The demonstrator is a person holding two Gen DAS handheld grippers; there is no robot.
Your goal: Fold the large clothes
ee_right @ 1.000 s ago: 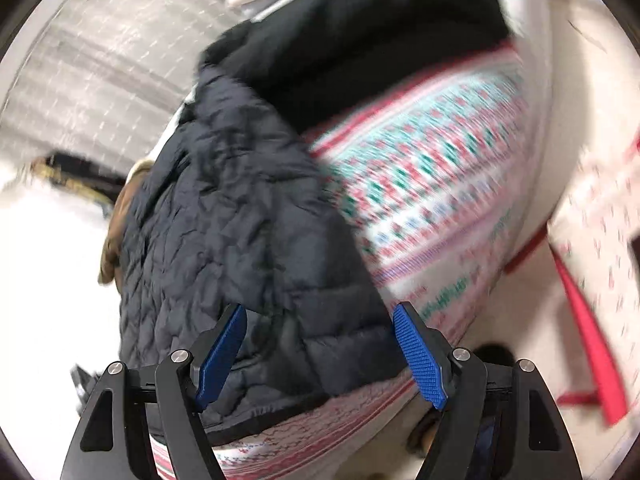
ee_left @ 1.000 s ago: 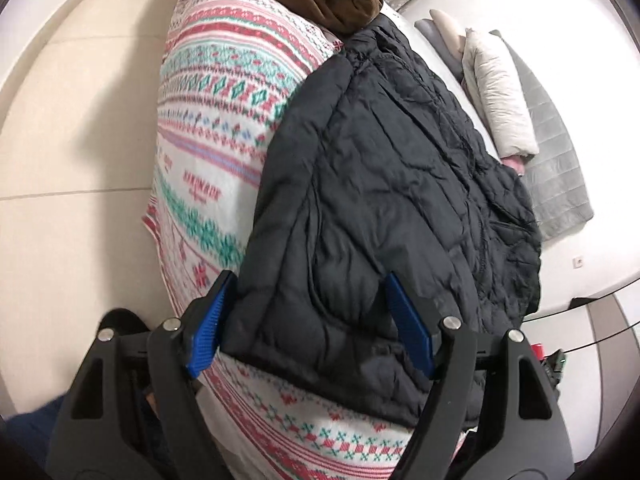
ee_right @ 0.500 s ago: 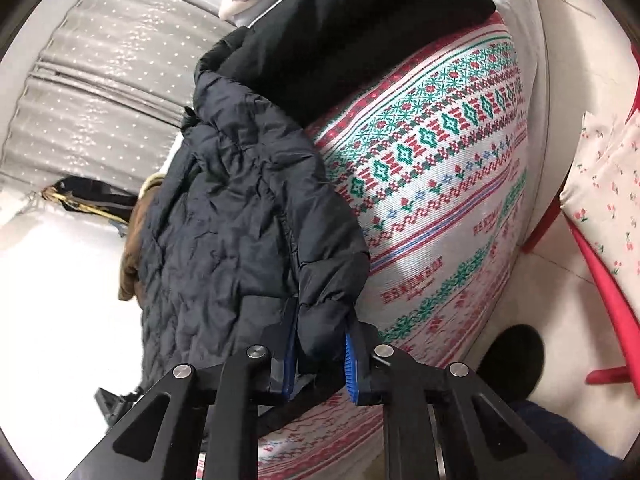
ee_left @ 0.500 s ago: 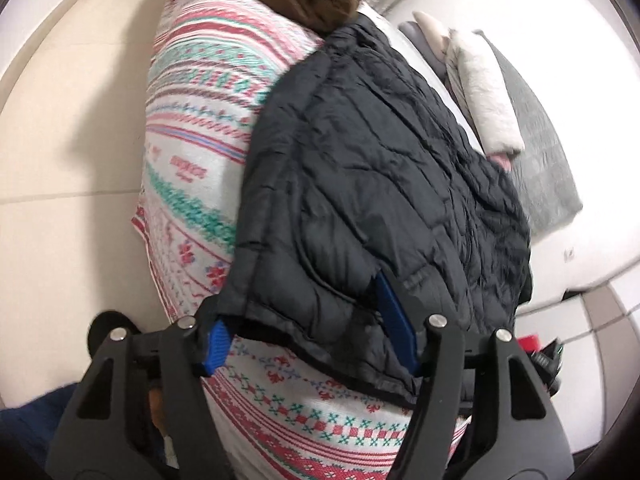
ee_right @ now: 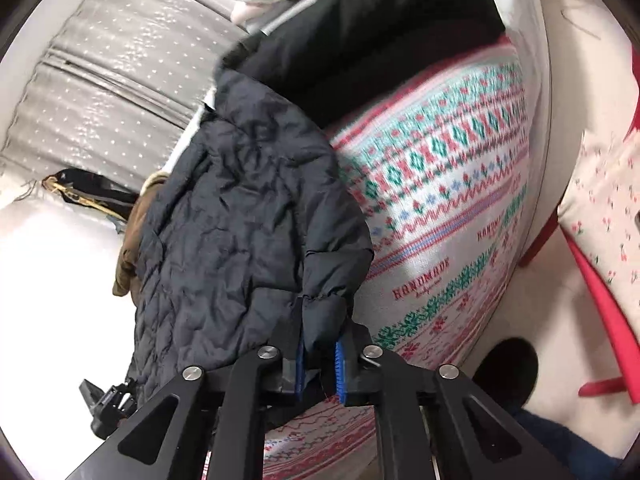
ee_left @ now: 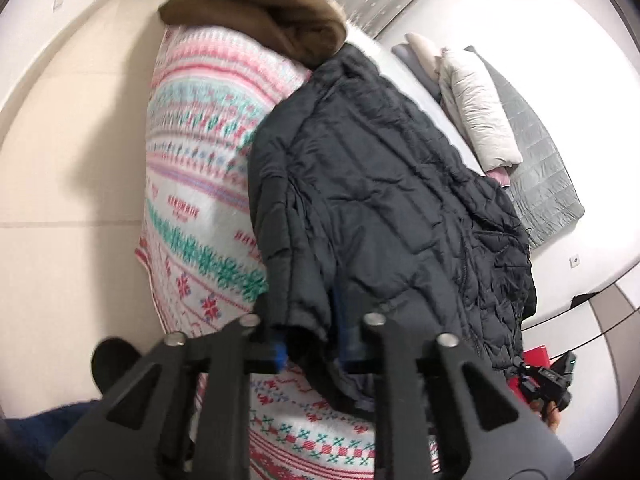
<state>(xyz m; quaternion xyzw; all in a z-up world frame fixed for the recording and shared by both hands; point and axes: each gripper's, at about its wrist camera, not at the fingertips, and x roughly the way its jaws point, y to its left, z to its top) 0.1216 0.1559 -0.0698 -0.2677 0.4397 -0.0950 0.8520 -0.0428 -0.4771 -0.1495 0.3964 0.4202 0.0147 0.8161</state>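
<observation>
now both grippers pinch the near hem of the dark quilted jacket (ee_left: 384, 200), which lies spread across the patterned blanket (ee_left: 200, 208) on the bed. the left gripper (ee_left: 310, 344) has just been closing, and its blue pads clamp a bunched fold of the hem. the right gripper (ee_right: 320, 364) has likewise just narrowed, with a corner of the jacket (ee_right: 248, 232) squeezed between its pads. a brown garment (ee_left: 272, 12) sits at the blanket's far end.
</observation>
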